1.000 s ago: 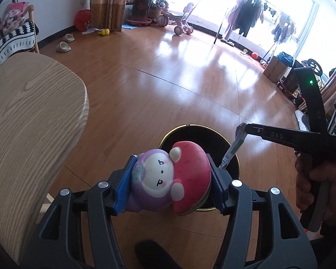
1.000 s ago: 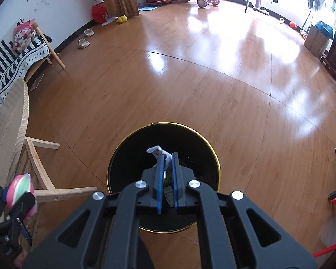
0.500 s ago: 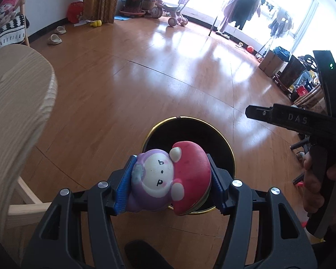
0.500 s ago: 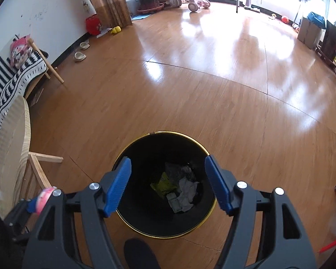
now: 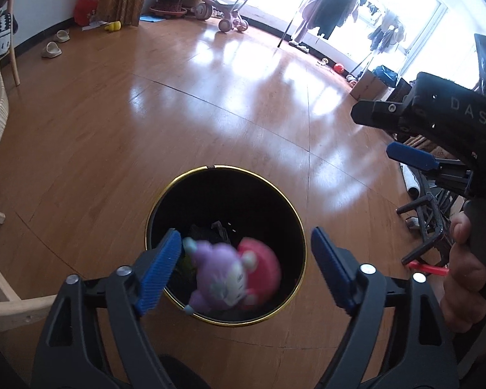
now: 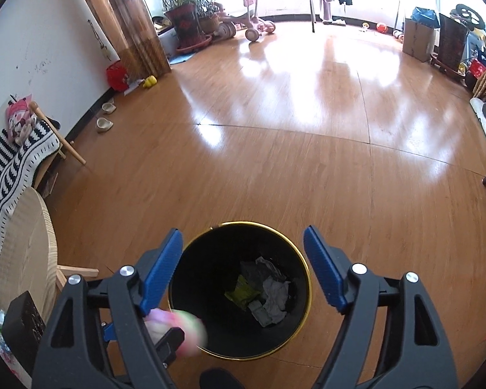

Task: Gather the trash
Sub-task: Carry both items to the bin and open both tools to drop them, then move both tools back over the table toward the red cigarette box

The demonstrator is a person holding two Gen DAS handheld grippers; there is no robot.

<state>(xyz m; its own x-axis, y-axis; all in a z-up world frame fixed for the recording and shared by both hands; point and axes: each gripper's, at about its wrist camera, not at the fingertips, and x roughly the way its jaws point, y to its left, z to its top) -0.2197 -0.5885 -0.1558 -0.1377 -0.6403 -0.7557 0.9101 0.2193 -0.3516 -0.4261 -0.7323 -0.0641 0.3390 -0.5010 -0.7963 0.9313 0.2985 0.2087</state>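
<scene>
The black, gold-rimmed trash bin (image 5: 225, 194) stands on the wooden floor (image 5: 145, 113) below both pairs of fingers. The left gripper (image 5: 246, 270) has just been opening; its pads stand apart, clear of the mushroom toy (image 5: 235, 278), which is blurred between them over the bin's mouth. The right gripper (image 6: 243, 270) has also just been opening, nothing between its pads. Crumpled wrappers (image 6: 262, 291) lie dim inside; the left fingers cut off the toy in the right view.

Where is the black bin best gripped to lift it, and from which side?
Grip the black bin by its gold rim, from above: one finger inside the wall, one outside. The round body looks too wide for the jaws; the upright open top leaves the rim free.
</scene>
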